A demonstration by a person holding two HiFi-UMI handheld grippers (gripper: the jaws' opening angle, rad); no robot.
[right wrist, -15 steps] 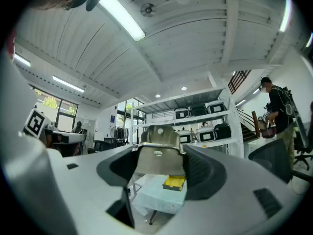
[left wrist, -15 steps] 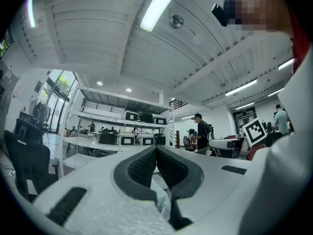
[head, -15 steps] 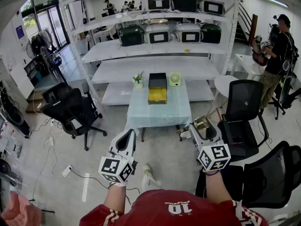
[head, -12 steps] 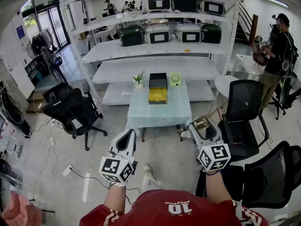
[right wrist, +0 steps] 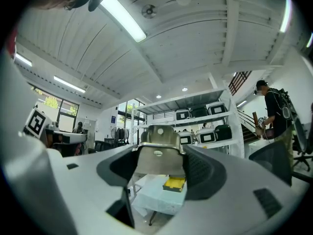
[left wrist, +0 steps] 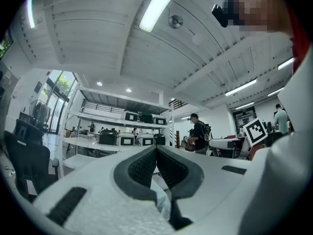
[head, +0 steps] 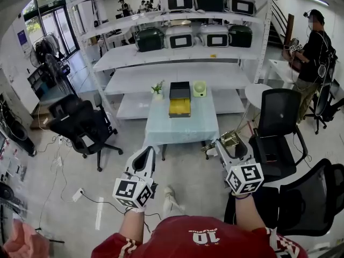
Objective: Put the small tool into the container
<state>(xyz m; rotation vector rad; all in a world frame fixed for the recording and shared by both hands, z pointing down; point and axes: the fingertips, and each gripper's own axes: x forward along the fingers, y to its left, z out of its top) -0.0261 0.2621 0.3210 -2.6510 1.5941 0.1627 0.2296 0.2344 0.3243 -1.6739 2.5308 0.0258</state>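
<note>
Head view: the right tongs [head: 228, 148] grip the small tool [head: 230, 139], its long axis crosswise, roughly 8 to 2 o'clock. The container [head: 179, 108] sits at 12 o'clock on the far end of the counter [head: 183, 128], across open floor flanked by black chairs [head: 80, 125], and nothing has shifted since the earlier frame. Left gripper view: the left tongs [left wrist: 155, 151] are closed and empty; right gripper view: the tool rises toward 12 o'clock between the pads.

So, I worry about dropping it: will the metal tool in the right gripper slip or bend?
Probably stiff: the metal tool looks like bent sheet metal. Its smooth, shiny faces may slip, though the right gripper has ribbed pads that should help. Likely light, being thin.
</note>
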